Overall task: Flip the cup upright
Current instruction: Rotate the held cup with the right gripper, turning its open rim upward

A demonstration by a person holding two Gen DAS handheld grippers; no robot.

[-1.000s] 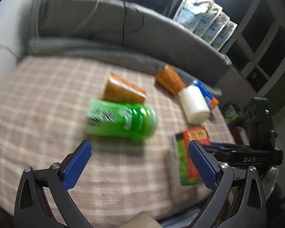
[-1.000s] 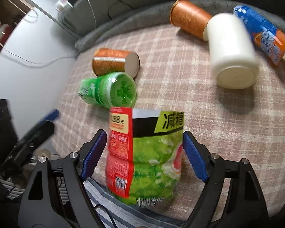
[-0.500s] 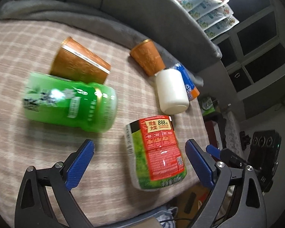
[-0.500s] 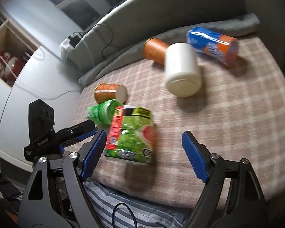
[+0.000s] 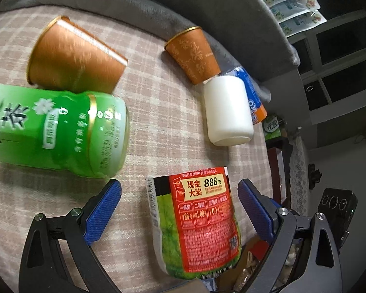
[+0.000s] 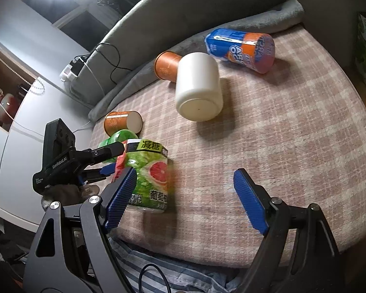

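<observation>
Since a sec ago the left tongs [image 5: 179,211] have swung from the green bottle to straddle the lying grapefruit cup [image 5: 195,222], spread, not touching. Right tongs [image 6: 185,197] backed off it, spread w/ nothing between. Likely left grabs next. Cup lies on checked blanket [image 6: 292,134], near front edge; grey sofa back [image 6: 183,12] behind, dim room.

Red-green cup [image 5: 202,222] lower centre: "现金大奖 888元"; right view [image 6: 150,173] "减糖". Left gripper [image 6: 109,157] body: "GenRoboLAI".
</observation>
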